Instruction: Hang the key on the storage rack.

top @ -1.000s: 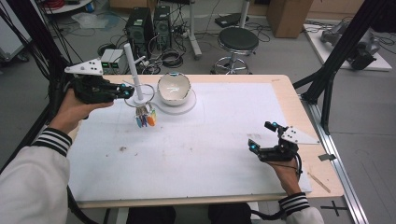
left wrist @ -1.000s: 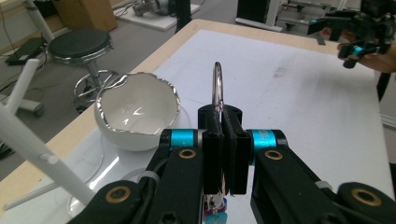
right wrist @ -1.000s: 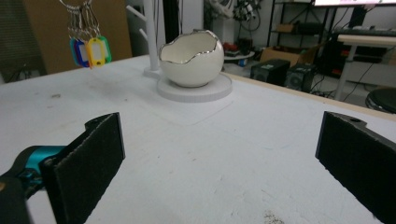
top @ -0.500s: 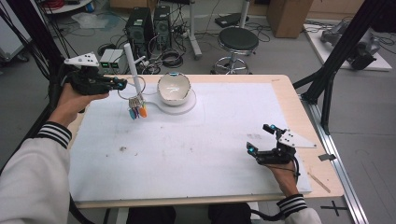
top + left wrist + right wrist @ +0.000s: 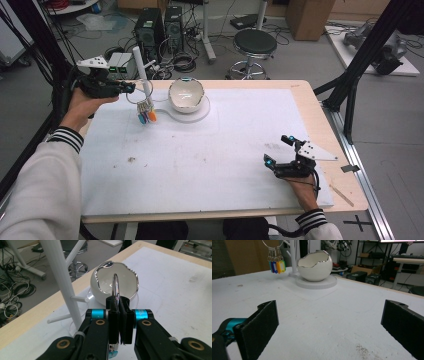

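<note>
Since a second ago, the left gripper (image 5: 131, 88) has carried the key ring (image 5: 138, 95) left and up beside the stand (image 5: 141, 70), jaws clamped on the ring, tags (image 5: 146, 116) dangling. Right gripper (image 5: 278, 151) rests wide apart on the mat. Best to slip the ring squarely over a peg (image 5: 79, 299) before letting go.

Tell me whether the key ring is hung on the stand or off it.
Off. The left hand-held gripper pinches the key ring beside the stand, not over a peg.
</note>
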A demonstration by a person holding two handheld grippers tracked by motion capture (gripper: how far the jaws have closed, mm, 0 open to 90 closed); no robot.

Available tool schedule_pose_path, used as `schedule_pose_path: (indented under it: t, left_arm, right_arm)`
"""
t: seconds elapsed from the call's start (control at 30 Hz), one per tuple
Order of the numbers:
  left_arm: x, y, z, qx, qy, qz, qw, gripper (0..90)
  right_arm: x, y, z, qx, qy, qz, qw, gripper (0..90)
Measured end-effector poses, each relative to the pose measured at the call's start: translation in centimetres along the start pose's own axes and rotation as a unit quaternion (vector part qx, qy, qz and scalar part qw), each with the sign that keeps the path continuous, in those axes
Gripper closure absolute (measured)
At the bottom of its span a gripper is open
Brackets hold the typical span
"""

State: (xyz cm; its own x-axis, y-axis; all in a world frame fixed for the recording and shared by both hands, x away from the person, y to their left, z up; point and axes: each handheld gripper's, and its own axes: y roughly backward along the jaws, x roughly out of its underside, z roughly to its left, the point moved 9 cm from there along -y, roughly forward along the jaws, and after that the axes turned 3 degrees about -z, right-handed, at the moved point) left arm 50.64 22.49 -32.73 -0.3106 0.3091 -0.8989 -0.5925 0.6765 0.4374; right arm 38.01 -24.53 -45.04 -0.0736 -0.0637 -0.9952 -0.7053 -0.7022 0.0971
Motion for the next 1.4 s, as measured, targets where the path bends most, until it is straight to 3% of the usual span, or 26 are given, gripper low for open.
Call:
schedule_pose_path:
  t: [0.63,1.4]
  left_arm:
    - [1.4,-1.2,2.9,-0.039,0.023,0.015,0.9989,86.9]
    - [2.4,-2.6,4.0,-0.073,0.041,0.041,0.9956,86.8]
  right_arm:
    - [0.7,0.0,-0.1,0.0,-0.009,0.01,0.9999,0.8]
    - [1.2,-0.1,-0.4,0.004,-0.014,0.016,0.9998,0.8]
